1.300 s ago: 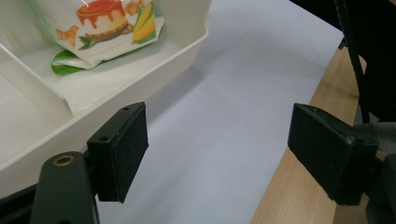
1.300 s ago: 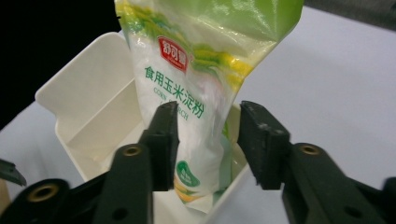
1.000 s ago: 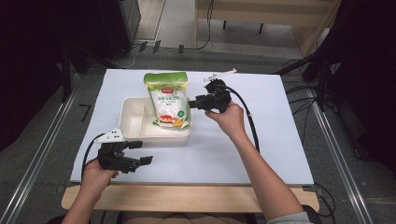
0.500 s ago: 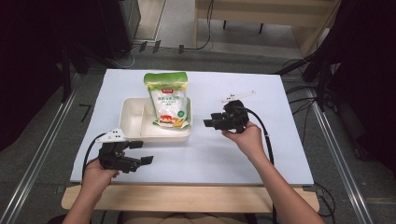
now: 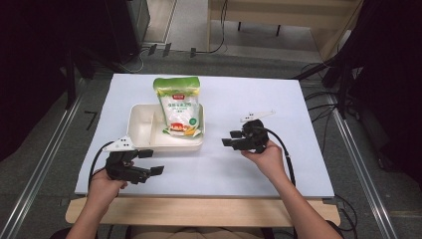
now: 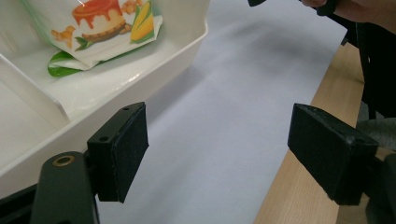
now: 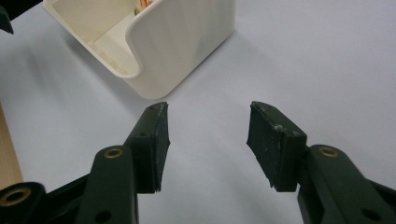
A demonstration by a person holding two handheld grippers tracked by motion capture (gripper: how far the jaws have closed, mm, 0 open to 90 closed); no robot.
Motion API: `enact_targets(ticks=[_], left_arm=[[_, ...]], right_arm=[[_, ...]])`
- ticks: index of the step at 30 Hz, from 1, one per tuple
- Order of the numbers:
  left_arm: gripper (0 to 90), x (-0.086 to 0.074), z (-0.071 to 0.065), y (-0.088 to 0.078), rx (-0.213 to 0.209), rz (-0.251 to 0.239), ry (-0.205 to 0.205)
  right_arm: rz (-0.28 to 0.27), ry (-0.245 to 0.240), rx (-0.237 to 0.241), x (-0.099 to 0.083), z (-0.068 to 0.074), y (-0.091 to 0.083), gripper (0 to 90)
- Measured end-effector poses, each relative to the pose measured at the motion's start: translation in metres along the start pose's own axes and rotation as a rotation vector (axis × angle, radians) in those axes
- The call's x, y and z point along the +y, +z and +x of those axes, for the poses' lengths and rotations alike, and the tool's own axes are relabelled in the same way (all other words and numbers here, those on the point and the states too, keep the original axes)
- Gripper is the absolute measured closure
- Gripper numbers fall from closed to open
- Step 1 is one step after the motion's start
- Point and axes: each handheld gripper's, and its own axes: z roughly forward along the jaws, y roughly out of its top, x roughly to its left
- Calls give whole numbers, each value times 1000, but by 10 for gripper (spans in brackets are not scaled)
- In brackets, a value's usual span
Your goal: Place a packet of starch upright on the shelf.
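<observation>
A green and white food pouch [image 5: 180, 107] stands leaning in the right compartment of a cream divided tray [image 5: 144, 142]; its printed lower end [image 6: 100, 28] rests on the tray floor. My right gripper [image 5: 231, 138] is open and empty over the white table, right of the tray; its view shows the tray's corner [image 7: 173, 51] ahead of the jaws. My left gripper [image 5: 152, 162] is open and empty near the table's front left, just in front of the tray wall [image 6: 116, 91].
The white table top [image 5: 249, 169] has a wooden front edge [image 5: 199, 211]. Cables trail from both grippers. Dark floor, metal rails and cables surround the table.
My right gripper has let go of the pouch and drawn back to the right and toward me. The pouch stays in the tray. The left gripper has not moved.
</observation>
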Motion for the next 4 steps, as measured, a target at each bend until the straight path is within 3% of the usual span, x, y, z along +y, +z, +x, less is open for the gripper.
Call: enact_targets(ticks=[4], left_arm=[[210, 0, 0, 0, 1, -2, -3]], right_arm=[[13, -1, 10, -1, 2, 2, 462]])
